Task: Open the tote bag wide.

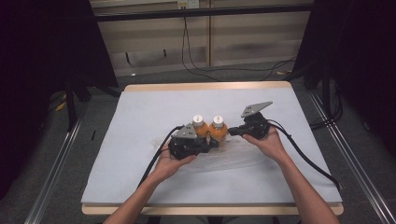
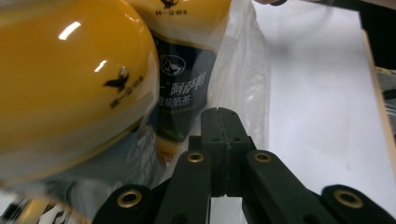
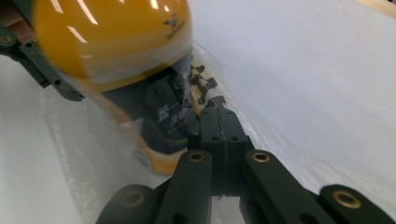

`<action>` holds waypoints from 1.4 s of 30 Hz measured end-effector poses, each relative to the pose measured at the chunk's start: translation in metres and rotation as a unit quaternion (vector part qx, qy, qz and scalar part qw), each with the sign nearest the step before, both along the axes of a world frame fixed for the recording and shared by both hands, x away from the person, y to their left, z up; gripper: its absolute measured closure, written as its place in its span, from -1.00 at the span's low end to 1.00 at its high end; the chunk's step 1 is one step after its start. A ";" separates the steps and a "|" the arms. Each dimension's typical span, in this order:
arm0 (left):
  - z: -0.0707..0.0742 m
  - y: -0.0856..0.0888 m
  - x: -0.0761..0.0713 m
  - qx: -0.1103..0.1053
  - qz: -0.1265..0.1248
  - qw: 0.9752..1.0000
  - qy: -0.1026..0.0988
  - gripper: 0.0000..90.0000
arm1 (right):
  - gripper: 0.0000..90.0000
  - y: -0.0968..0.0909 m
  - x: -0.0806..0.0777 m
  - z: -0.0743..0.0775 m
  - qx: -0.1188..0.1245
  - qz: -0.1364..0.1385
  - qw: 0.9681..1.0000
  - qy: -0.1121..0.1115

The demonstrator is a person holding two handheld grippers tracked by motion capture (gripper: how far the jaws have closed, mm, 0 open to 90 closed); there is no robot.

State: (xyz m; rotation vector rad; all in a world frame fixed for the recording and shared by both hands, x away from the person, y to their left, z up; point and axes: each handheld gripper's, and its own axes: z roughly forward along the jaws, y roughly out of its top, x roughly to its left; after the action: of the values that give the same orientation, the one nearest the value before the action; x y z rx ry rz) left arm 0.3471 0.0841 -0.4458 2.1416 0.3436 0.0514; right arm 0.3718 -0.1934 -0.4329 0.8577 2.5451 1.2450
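We see two orange bottles with white caps, left bottle [image 1: 199, 126] and right bottle [image 1: 218, 127], standing side by side on a white-covered table [image 1: 140, 112], inside or against a clear plastic bag [image 1: 233, 156]. The left gripper [image 1: 211, 141] sits just in front of the left bottle; the right gripper [image 1: 230, 132] reaches in from the right bottle's far side. Each gripper has its jaws pressed fully together. In the left gripper view a fold of bag film [image 2: 243, 70] rises at the closed tips, and in the right gripper view film [image 3: 219, 88] lies there too, so each probably pinches the bag, though we cannot tell for certain.

We judge that the risk is tipping: a pull on the film could drag the bottle bases sideways and topple both, or thin film could slip free.

The high view gives the upright stance and the caps. The gripper views give the dark printed labels [image 2: 180, 88] and the film's wrinkles instead.
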 end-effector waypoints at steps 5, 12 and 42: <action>-0.016 -0.006 -0.004 0.023 -0.006 1.000 0.002 1.00 | 1.00 0.008 0.010 -0.010 -0.002 0.005 1.000 0.019; -0.025 -0.005 -0.002 0.035 0.007 0.999 0.006 1.00 | 1.00 0.017 0.019 -0.032 -0.026 0.015 0.998 0.046; -0.037 0.008 -0.038 0.078 -0.047 0.996 0.015 1.00 | 1.00 0.045 0.059 -0.052 -0.021 -0.027 0.997 0.071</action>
State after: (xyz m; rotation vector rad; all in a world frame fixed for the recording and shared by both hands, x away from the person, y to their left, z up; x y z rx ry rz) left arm 0.3095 0.0921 -0.4825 2.3124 0.2640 -0.0085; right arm 0.4303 -0.1482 -0.4844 1.0342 2.6272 1.1482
